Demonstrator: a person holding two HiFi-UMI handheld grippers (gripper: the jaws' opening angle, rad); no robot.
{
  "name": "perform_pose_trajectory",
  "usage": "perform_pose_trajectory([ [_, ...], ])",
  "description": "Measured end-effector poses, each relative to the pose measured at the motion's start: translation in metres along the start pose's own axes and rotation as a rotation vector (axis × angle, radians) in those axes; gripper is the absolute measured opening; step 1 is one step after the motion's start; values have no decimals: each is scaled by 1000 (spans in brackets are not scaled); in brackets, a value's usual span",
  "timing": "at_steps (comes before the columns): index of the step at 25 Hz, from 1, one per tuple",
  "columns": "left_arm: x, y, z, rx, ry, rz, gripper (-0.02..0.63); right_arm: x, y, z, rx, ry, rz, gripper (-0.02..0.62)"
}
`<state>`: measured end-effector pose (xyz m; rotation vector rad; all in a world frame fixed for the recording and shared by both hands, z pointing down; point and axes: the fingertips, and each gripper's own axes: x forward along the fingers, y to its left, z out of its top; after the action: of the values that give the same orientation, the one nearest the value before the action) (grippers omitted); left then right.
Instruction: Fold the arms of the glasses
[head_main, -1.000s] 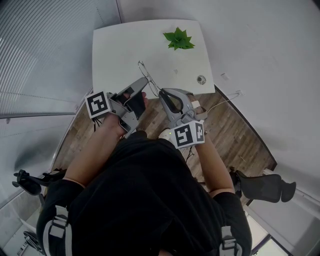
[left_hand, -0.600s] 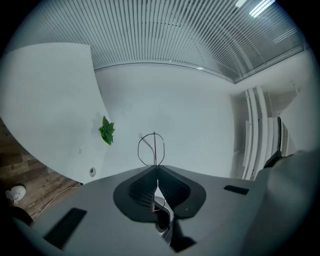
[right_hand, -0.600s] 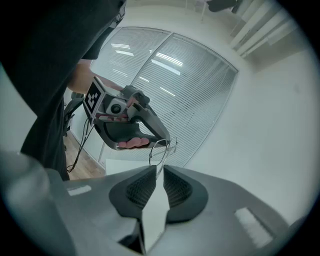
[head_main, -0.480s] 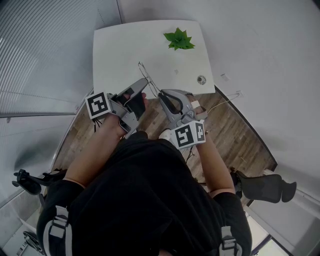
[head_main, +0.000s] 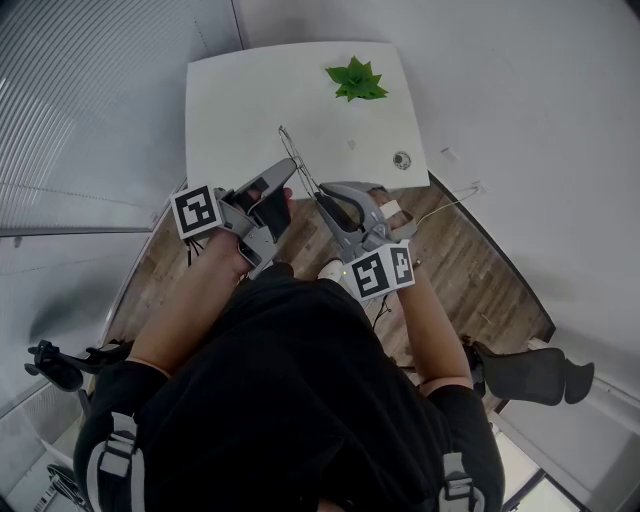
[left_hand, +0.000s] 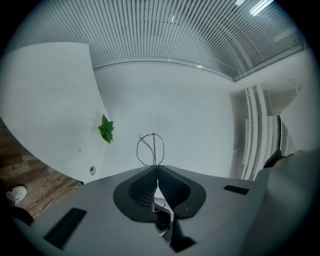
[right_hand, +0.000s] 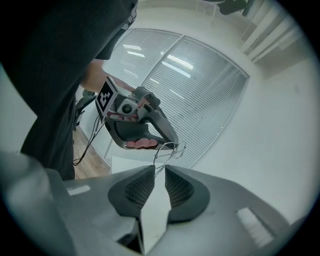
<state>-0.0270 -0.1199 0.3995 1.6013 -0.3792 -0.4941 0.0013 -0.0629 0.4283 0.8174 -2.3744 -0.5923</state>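
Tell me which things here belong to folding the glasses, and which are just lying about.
In the job: glasses, left gripper shut on them, right gripper open at one arm.
Lying about: green plant, small round disc, both on the white table; black chair.

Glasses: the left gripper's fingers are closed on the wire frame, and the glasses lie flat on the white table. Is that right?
No. The left gripper does have its fingers closed on the wire frame, but the glasses are held up in the air, not lying on the white table. The right gripper view shows them raised against the window blinds.
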Motion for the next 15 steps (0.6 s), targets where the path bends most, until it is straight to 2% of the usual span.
perform_pose_trajectory([
  [7, 0, 0, 0, 2, 2, 1, 14, 3, 7, 1, -39, 2, 21, 83],
  [15, -4, 1, 0, 5, -8, 10, 14, -8, -5, 5, 41, -28, -13, 89],
])
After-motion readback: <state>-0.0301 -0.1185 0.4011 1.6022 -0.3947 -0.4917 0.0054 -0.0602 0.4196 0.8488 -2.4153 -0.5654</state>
